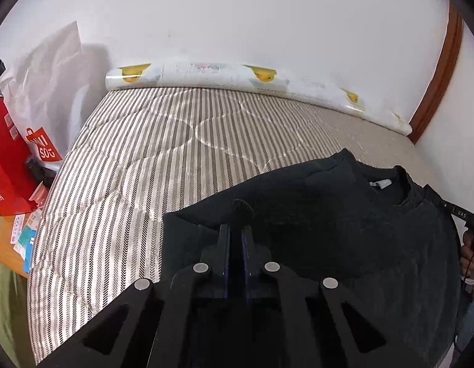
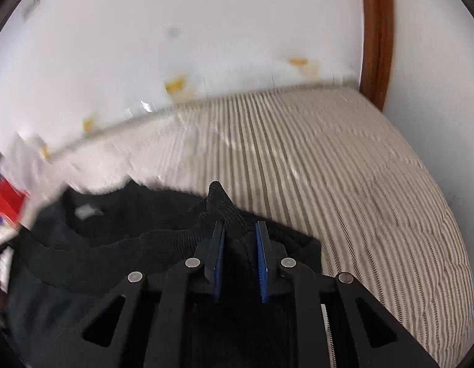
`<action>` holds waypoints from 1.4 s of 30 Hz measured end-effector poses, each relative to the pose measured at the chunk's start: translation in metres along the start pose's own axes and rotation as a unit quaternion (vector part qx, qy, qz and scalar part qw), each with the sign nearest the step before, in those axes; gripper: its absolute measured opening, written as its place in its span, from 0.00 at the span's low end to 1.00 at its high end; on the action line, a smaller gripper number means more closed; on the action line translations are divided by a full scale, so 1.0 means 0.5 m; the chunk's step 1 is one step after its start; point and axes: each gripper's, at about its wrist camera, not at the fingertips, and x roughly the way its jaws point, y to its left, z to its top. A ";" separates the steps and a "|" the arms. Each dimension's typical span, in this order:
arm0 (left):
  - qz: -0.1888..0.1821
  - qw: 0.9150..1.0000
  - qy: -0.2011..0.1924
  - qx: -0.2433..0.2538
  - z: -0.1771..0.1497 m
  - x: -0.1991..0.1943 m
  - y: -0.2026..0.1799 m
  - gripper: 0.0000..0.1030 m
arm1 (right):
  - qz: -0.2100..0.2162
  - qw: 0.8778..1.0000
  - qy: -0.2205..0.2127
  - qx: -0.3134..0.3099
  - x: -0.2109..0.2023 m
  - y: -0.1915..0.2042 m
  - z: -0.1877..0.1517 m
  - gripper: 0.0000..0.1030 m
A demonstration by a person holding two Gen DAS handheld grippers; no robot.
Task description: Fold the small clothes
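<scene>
One black knit sweater (image 1: 313,214) on one striped quilted mattress (image 1: 129,168); one duck-printed roll (image 1: 237,76) along its far edge; two black two-finger grippers (image 1: 236,230) (image 2: 240,230).

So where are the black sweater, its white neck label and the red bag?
black sweater (image 1: 375,260), left wrist view, on its flat body.
white neck label (image 1: 379,183), left wrist view, inside the collar.
red bag (image 1: 6,165), left wrist view, on its front face.
</scene>
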 end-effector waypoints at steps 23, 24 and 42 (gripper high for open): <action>-0.006 1.000 0.006 -0.023 -0.139 -0.159 0.004 0.39 | 0.076 0.991 0.019 -0.106 -0.107 0.330 -0.116 0.38; -0.006 1.000 0.006 -0.024 -0.151 -0.169 0.008 0.39 | 0.072 0.990 0.023 -0.123 -0.097 0.354 -0.123 0.38; -0.014 0.999 -0.030 -0.034 -0.284 -0.269 0.020 0.48 | -0.001 0.987 0.021 -0.160 -0.170 0.393 -0.289 0.39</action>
